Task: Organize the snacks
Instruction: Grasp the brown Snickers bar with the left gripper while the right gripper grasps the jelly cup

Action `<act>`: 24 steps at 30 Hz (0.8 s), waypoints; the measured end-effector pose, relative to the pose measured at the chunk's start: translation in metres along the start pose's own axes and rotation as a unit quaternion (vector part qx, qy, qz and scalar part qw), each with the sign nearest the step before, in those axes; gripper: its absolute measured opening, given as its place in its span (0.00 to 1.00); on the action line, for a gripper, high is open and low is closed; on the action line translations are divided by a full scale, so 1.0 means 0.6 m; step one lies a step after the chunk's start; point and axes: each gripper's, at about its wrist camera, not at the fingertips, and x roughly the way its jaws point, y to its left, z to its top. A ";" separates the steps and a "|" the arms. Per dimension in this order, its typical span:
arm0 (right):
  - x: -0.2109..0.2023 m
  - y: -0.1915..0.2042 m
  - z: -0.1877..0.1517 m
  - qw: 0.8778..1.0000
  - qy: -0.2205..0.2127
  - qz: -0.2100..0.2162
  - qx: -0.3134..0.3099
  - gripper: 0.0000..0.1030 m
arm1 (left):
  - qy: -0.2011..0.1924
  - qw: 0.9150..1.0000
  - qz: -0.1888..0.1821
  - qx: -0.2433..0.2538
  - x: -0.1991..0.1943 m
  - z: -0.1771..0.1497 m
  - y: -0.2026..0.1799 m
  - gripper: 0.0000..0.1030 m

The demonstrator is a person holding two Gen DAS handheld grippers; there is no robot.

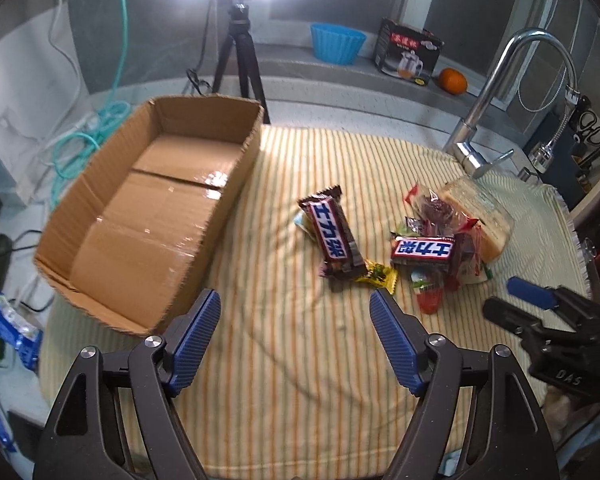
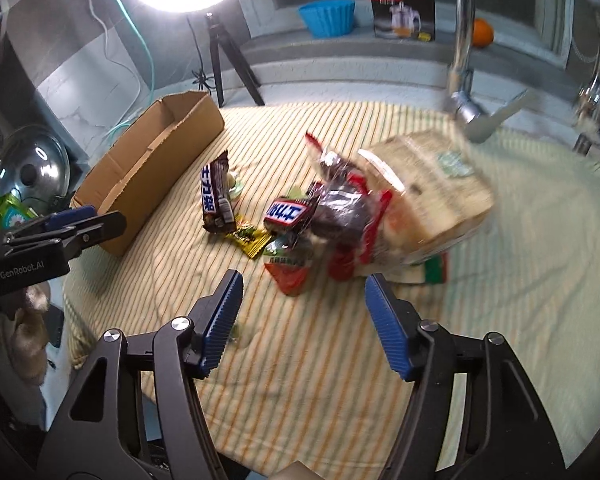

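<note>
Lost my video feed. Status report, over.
Left tool open, empty. Right tool open, empty. Snacks piled on striped cloth, cardboard box empty. Path unobstructed.

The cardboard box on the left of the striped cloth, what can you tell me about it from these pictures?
The cardboard box is a shallow, open-topped tray of plain brown corrugated card, its upper edges cut rough. Clear shiny tape runs along the floor seam and glints under the lamp. Nothing lies inside it. It sits upright, partly on the striped cloth, long side angled away from the cameras, left of the snack pile. No snack touches it, and neither hand-held gripper does.
</note>
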 end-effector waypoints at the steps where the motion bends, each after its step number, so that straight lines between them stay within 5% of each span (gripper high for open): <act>1: 0.006 -0.002 0.000 1.000 0.003 0.007 0.006 0.65 | 0.002 1.000 -0.001 -0.003 0.007 0.002 -0.001 0.75; 15: 0.076 0.005 0.011 0.999 0.031 -0.001 -0.007 0.65 | 0.031 0.998 -0.033 -0.040 0.086 0.038 -0.006 0.75; 24: 0.123 0.018 0.025 0.999 0.047 -0.005 -0.019 0.65 | 0.039 0.999 -0.016 -0.029 0.124 0.054 -0.018 0.75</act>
